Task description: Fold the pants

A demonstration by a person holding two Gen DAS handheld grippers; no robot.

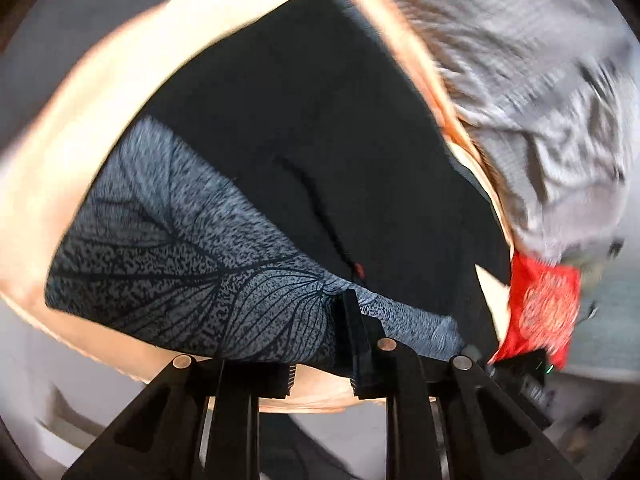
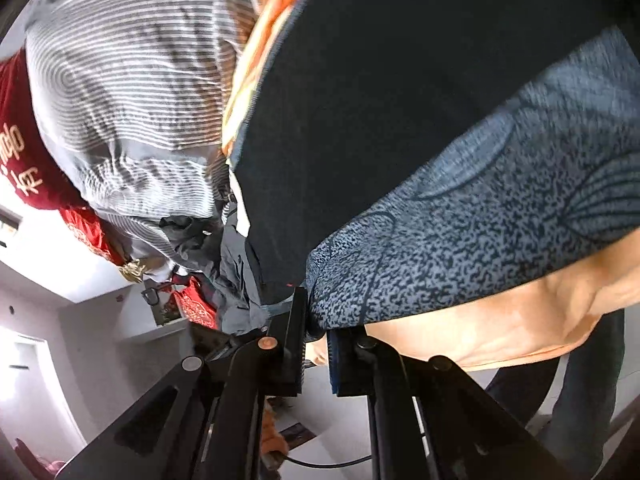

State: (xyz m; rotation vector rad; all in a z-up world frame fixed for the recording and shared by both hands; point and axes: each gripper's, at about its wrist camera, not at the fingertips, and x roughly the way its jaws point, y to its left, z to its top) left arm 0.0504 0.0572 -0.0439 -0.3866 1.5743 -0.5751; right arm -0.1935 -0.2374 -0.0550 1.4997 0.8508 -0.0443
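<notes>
The pants are black with a grey-blue leaf-print panel and lie spread on an orange surface. My left gripper is shut on the printed edge of the pants; the cloth runs between its fingers. In the right wrist view the same pants fill the upper right, with the printed panel leading down to my right gripper, which is shut on the panel's corner. Both views are blurred.
A grey striped cloth and a red patterned cloth lie beside the pants; they also show in the right wrist view, striped and red. The orange surface's edge is close below my grippers.
</notes>
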